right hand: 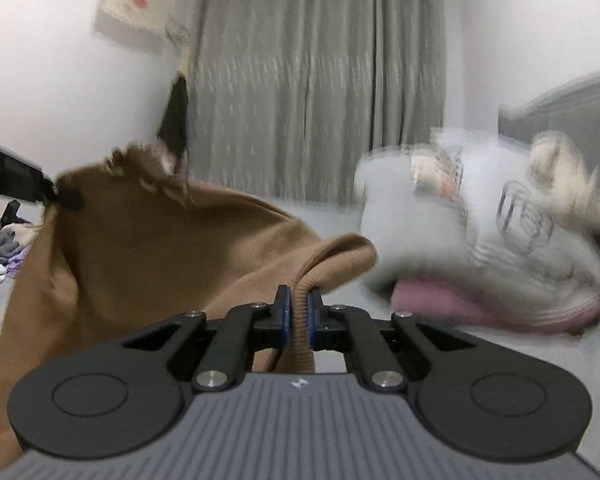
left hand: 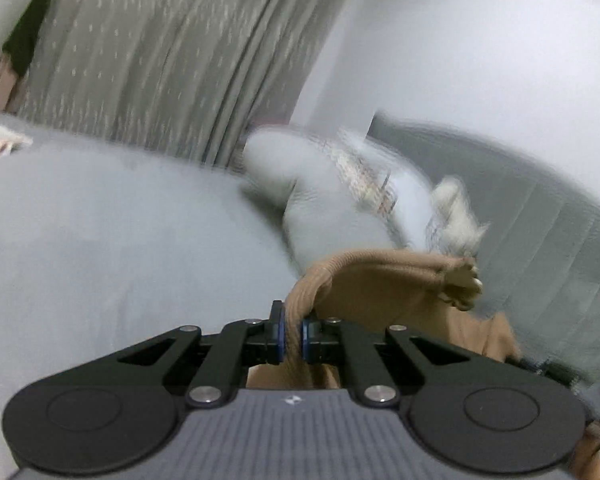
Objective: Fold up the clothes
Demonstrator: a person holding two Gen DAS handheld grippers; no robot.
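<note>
In the left wrist view, the left gripper (left hand: pixel 294 334) is pinching the ribbed hem of a tan knitted sweater (left hand: pixel 384 284), which is stretching away to the right above the pale grey bed sheet (left hand: pixel 100 232). In the right wrist view, the right gripper (right hand: pixel 299 322) is clamping another ribbed edge of the sweater, whose long axis is running leftward, hanging spread before the grey curtain (right hand: pixel 320 80), beside white pillows (right hand: pixel 480 240).

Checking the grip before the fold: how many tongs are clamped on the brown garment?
2. The left tongs pinch a ribbed edge of the brown garment; the right tongs pinch another ribbed edge, with the cloth hanging between them above the bed.
</note>
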